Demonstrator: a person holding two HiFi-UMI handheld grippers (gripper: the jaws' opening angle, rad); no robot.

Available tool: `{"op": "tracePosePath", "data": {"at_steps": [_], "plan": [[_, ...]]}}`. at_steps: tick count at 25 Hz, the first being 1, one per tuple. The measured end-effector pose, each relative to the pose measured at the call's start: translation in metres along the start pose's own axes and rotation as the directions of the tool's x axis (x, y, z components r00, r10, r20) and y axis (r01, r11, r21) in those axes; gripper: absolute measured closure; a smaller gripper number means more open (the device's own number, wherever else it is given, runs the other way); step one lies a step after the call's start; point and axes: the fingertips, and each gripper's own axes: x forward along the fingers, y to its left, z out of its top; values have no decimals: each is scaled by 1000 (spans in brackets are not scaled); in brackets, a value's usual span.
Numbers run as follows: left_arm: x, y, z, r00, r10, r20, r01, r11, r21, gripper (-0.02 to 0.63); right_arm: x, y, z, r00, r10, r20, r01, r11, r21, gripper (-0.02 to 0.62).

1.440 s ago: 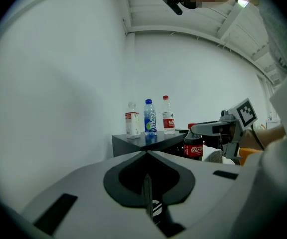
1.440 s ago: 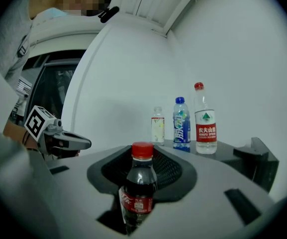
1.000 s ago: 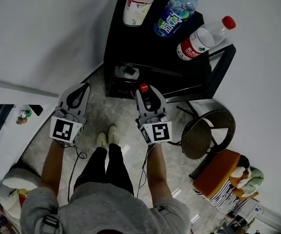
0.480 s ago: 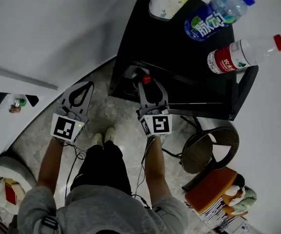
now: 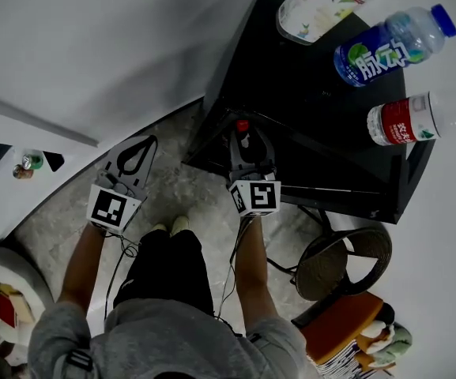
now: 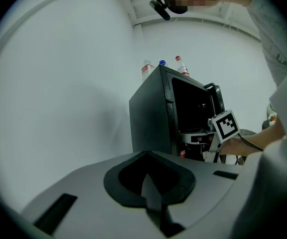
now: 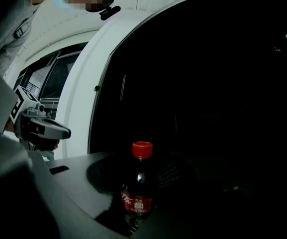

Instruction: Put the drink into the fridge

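Note:
The drink is a small dark cola bottle (image 5: 244, 138) with a red cap. My right gripper (image 5: 245, 133) is shut on it and holds it upright at the mouth of the open black fridge (image 5: 307, 77). In the right gripper view the cola bottle (image 7: 137, 203) stands between the jaws of the right gripper (image 7: 140, 183), with the fridge's dark inside (image 7: 218, 108) right behind it. My left gripper (image 5: 144, 142) hangs over the floor to the left of the fridge, shut with nothing in it. In the left gripper view, the left gripper (image 6: 146, 155) has its tips together.
Three bottles stand on the fridge top: a pale one (image 5: 310, 10), a blue one (image 5: 386, 50) and a red-labelled water bottle (image 5: 417, 117). A round stool (image 5: 342, 263) stands right of my legs. A white wall (image 5: 93, 46) runs along the left.
My right gripper has carried the cola bottle forward, from in front of the fridge up to its opening. The fridge now sits further right in view. The left gripper has hardly moved.

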Motion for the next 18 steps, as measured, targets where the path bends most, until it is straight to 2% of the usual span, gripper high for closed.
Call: {"op": "tracePosePath", "data": {"at_steps": [7, 14, 18], "plan": [[5, 7, -10, 1000, 20, 5, -20, 1000, -4, 601, 19, 0, -18, 1000, 19, -13, -19, 1000, 5, 451], [4, 8, -7, 1000, 22, 6, -22, 1000, -3, 601, 21, -2, -20, 1000, 19, 4, -19, 1000, 19, 449], [2, 5, -8, 1000, 23, 0, -23, 1000, -1, 601, 20, -3, -22, 1000, 20, -4, -20, 998, 64, 448]]}}
